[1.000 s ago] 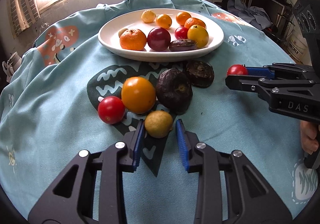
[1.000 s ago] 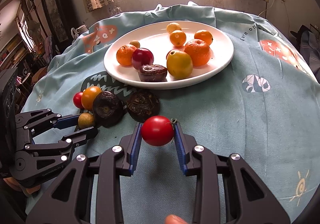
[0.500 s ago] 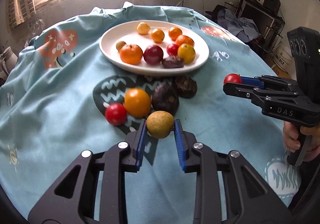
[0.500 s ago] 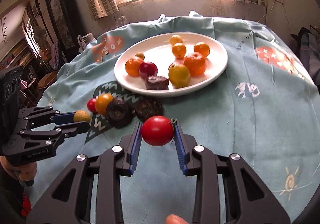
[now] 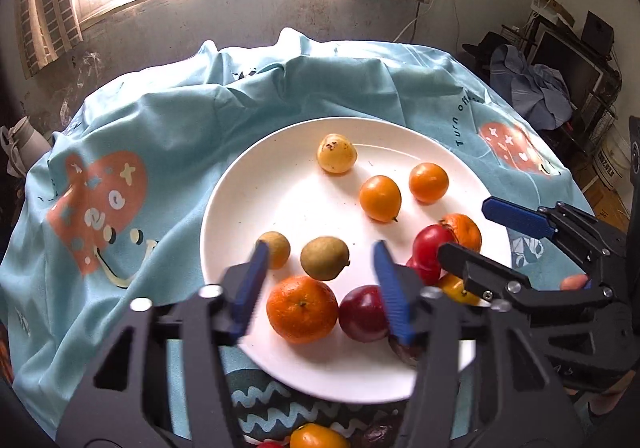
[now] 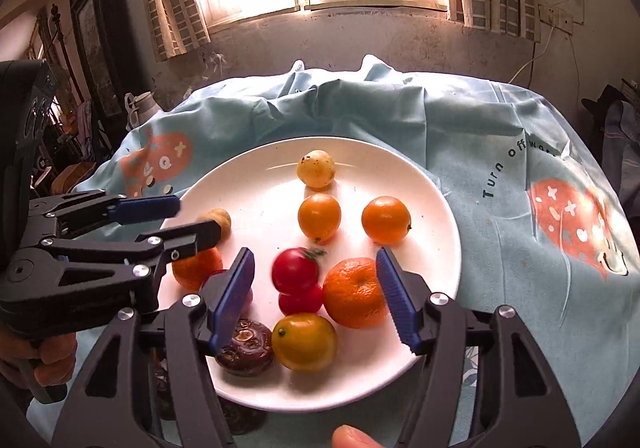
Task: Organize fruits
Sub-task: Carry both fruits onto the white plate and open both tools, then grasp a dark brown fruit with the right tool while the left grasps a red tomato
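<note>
A white plate (image 5: 224, 208) (image 6: 440, 208) on the blue cloth holds several fruits. My left gripper (image 5: 320, 260) hovers over the plate's near left part with its jaws opening. The yellow-brown fruit (image 5: 325, 258) lies on the plate between the blue pads, touched by neither. My right gripper (image 6: 315, 260) hangs over the plate's near middle, jaws also opening. The red tomato (image 6: 295, 270), blurred, sits loose between its pads above a second red tomato (image 6: 300, 300). Each gripper shows in the other's view: the right gripper (image 5: 464, 226), the left gripper (image 6: 198, 219).
On the plate lie a mandarin (image 5: 302, 308), a dark red plum (image 5: 362, 314), a yellow fruit (image 6: 304, 342) and a dark wrinkled fruit (image 6: 245, 346). An orange fruit (image 5: 316, 438) and dark fruit (image 5: 376, 434) lie on the cloth (image 5: 160, 120) before the plate.
Both grippers moved forward from the near cloth to over the plate. Both opened: the left let go of the yellow-brown fruit, the right let go of the red tomato.
</note>
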### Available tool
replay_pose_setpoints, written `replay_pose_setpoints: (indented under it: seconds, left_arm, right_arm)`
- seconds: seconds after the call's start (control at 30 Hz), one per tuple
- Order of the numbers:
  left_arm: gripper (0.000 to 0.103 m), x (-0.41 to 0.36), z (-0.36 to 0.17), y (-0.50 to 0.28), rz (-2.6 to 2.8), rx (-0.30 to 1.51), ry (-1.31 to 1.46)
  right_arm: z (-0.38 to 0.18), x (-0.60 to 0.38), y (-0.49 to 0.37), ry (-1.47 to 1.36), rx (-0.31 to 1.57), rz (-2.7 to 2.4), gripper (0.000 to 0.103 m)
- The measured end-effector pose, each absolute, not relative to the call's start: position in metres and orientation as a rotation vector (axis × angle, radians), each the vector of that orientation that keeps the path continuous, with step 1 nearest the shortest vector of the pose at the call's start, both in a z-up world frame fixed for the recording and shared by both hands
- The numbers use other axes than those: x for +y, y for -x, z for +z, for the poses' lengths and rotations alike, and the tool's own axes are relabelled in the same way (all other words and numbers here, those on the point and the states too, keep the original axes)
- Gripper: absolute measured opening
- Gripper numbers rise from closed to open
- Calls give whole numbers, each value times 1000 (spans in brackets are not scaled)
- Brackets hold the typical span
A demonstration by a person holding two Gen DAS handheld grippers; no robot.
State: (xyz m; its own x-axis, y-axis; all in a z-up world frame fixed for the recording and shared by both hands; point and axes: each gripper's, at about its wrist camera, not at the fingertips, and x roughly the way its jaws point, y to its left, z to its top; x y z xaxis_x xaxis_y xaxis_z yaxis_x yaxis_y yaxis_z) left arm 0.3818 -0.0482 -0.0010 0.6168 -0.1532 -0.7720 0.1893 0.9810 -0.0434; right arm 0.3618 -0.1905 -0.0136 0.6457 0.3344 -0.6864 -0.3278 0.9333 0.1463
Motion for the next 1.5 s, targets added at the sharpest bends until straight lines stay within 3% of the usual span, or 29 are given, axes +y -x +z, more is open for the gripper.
replay_pose_setpoints:
  seconds: [0.07,0.17,0.3,0.5,0.8,0.93,1.4,1.5]
  left_arm:
    - [90,-41,7,-368,-186,837,-35]
    - [97,-23,18,-335,-180,784,-12]
    - [98,0,15,-282,-95,789,-22]
    - [99,30,-13,-217,-59,705,83]
    - [99,45,-14,-222,-15,746,149]
    - [99,50,-13,-222,-20,749,188]
    - [99,62,-8,-222,15,731,214]
    - [99,71,-7,-222,34,718,242]
  right_arm:
    - [-9,-197,-351,-46,766,393,64]
    - [-2,-200,-326,-44,746,402,67]
    - [-8,-193,-290,53,763,375,67]
    - [-44,-190,-267,-36,860,463,67]
    - [-58,-165,-260,102,916,496,66]
    - [-62,-163,-259,125,909,498,59]
    - [-72,-146,-276,183,915,467,55]
    - [-70,-143,-272,203,902,470,44]
